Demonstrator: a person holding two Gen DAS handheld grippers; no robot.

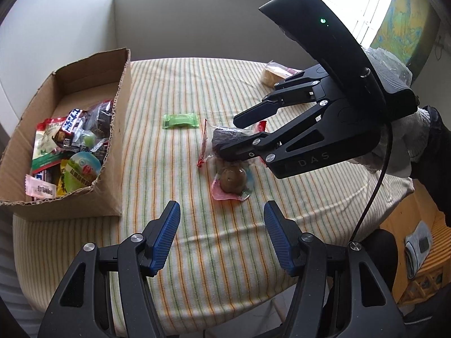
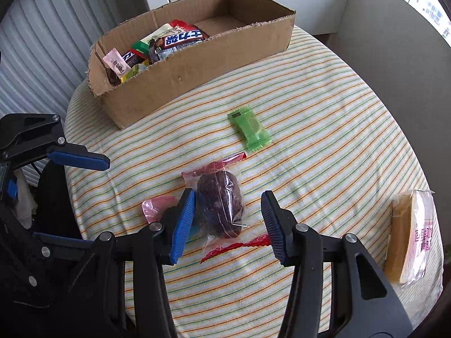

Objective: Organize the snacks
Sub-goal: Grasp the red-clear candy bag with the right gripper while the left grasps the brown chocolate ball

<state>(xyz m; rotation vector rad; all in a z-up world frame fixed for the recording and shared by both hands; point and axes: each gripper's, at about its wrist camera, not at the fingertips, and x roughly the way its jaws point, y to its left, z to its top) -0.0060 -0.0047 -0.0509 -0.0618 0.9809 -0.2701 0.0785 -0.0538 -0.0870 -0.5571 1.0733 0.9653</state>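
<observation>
A dark brown cake in a clear packet with red ends (image 2: 221, 205) lies on the striped tablecloth. My right gripper (image 2: 228, 221) stands open astride it, and the blue pads do not press on it. In the left wrist view the same gripper (image 1: 229, 136) hangs low over the packet (image 1: 225, 136). My left gripper (image 1: 222, 225) is open and empty, just short of a brown ball snack in a pink wrapper (image 1: 232, 180). A green candy (image 1: 181, 121) lies farther off. The cardboard box (image 1: 112, 191) on the left holds several snack packets.
A yellow cake packet (image 2: 406, 236) sits near the table's right edge. The box (image 2: 197, 67) takes up the far left of the round table. The green candy (image 2: 249, 128) lies between box and gripper. A gloved hand (image 1: 406, 138) holds the right gripper.
</observation>
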